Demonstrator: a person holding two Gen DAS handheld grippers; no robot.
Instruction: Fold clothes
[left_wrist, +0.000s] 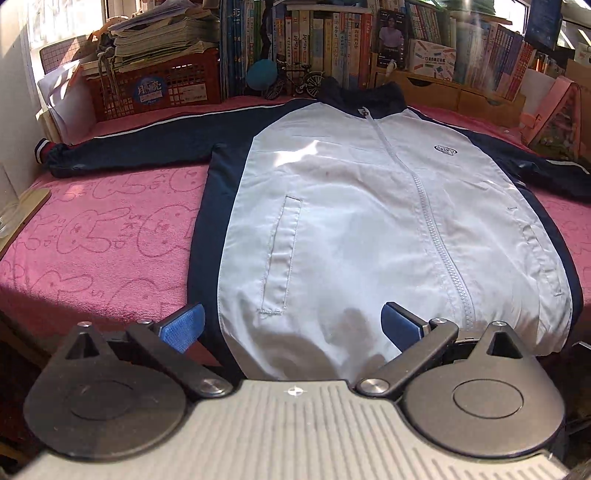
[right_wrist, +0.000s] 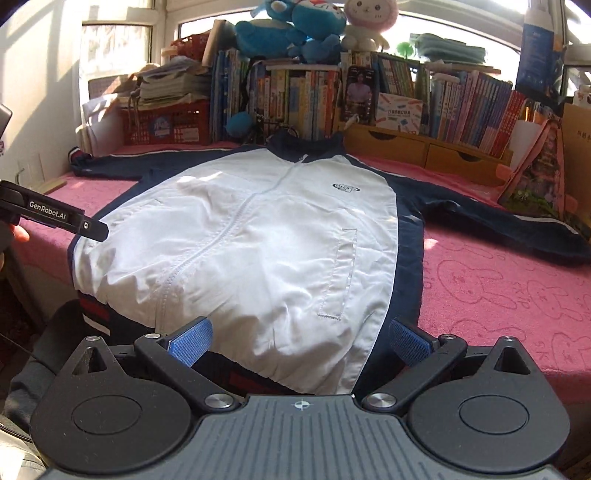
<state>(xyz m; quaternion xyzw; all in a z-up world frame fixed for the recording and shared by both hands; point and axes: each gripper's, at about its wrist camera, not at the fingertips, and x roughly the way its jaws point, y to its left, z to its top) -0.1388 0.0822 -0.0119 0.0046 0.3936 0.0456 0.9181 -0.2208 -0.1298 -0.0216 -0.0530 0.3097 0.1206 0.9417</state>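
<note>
White-and-navy jacket (left_wrist: 369, 221) lies flat, both hand-held grippers spread wide.

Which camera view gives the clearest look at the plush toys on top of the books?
The right wrist view: the plush toys, two blue and one pink-and-white, sit in plain sight atop the books. The left wrist view cuts off above the book tops, so it shows none of them.
</note>
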